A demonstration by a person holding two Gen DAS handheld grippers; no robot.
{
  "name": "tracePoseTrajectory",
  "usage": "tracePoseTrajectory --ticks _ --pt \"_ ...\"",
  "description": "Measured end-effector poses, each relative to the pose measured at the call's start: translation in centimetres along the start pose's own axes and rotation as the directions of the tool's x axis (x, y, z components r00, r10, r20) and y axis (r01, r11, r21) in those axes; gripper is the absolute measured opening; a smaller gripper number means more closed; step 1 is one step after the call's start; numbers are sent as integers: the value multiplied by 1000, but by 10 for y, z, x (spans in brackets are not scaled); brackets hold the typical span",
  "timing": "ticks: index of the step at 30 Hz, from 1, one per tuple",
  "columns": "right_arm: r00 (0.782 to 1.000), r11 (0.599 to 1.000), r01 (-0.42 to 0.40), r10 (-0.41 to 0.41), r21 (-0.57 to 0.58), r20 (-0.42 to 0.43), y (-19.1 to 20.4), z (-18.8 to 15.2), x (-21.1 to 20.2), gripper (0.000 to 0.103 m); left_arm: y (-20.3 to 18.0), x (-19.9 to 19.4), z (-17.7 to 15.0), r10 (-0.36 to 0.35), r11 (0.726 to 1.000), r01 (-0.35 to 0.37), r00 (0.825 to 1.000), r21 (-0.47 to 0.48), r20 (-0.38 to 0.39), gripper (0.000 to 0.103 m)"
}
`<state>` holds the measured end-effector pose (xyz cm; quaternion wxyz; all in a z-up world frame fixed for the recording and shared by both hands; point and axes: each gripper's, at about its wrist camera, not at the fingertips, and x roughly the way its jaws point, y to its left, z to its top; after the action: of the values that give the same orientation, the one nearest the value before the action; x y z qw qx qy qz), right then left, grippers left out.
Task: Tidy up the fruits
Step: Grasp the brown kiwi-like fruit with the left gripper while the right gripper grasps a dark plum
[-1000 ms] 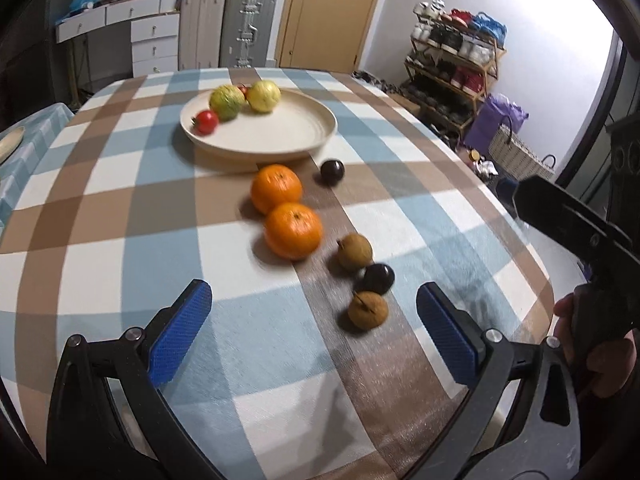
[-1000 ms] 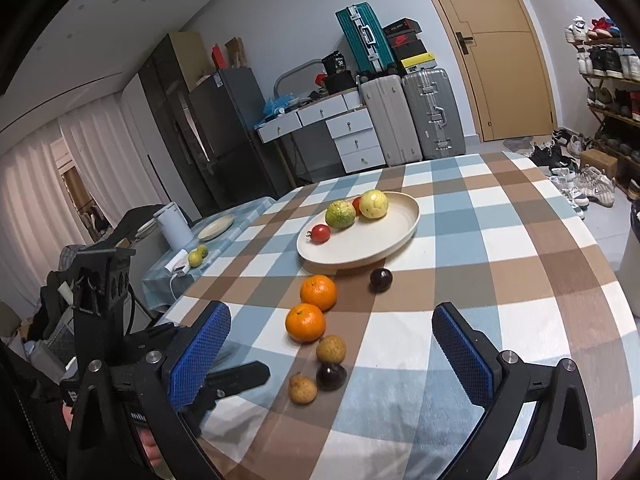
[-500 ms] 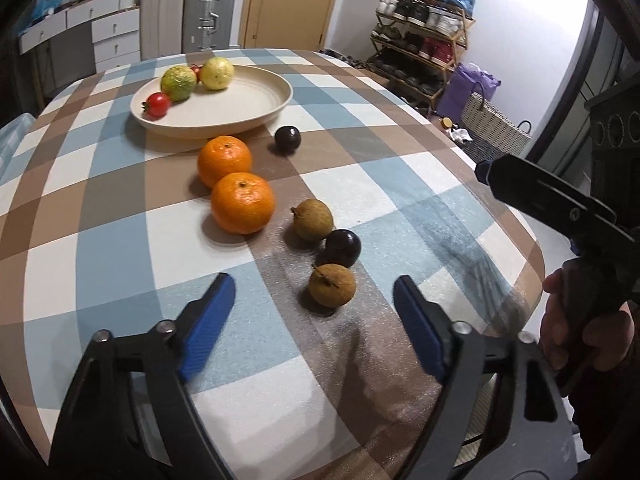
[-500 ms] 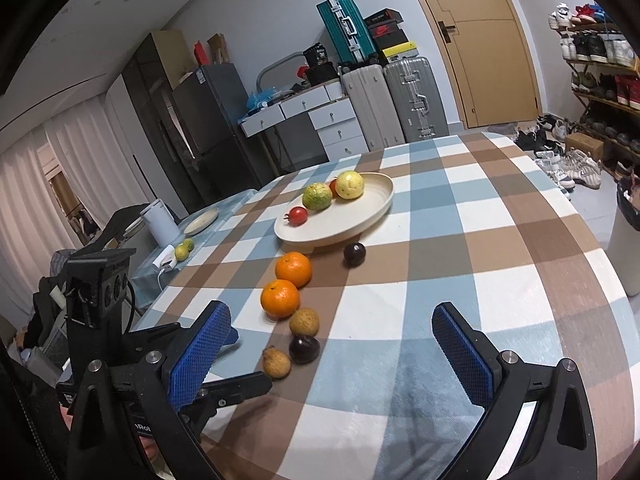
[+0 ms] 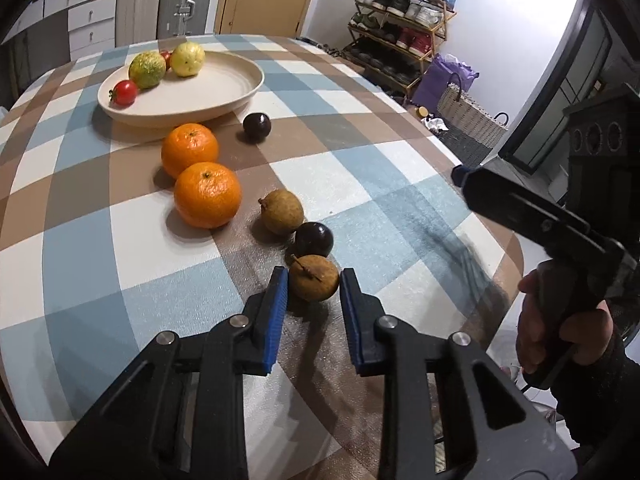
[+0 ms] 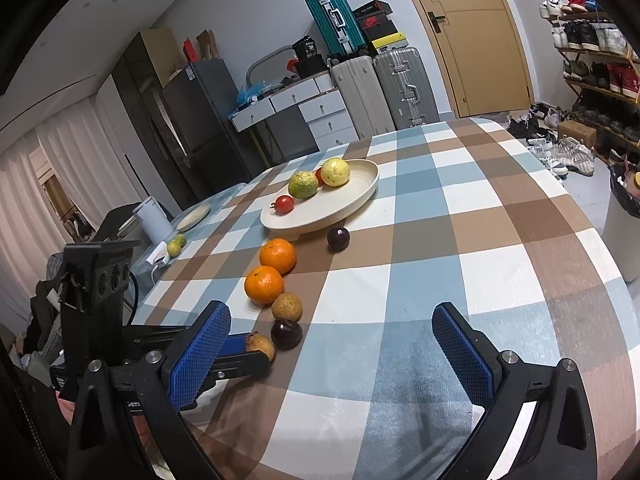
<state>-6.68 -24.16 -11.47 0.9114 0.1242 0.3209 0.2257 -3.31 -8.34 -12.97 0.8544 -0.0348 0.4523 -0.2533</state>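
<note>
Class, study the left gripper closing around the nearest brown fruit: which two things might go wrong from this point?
1. The left gripper brackets the brown fruit only at its fingertips; the round fruit may squirt out forward.
2. The dark plum sits right beside that fruit; a nudge may send it rolling across the tablecloth toward the table's edge.

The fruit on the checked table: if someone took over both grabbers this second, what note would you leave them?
Left gripper: jaws close around the nearest brown fruit, grip not confirmed.
Right gripper: open, holding nothing.
Plate holds a tomato, a green fruit, a yellow fruit and a half-hidden red one.
Left: two oranges, the other brown fruit, two dark fruits.
</note>
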Motion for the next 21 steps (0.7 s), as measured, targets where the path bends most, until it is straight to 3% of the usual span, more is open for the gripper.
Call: tracePoseTrajectory --ticks 21 --pt "986 999 -41 36 -29 -161 33 -9 53 103 53 -63 0 23 995 -9 990 -99 137 24"
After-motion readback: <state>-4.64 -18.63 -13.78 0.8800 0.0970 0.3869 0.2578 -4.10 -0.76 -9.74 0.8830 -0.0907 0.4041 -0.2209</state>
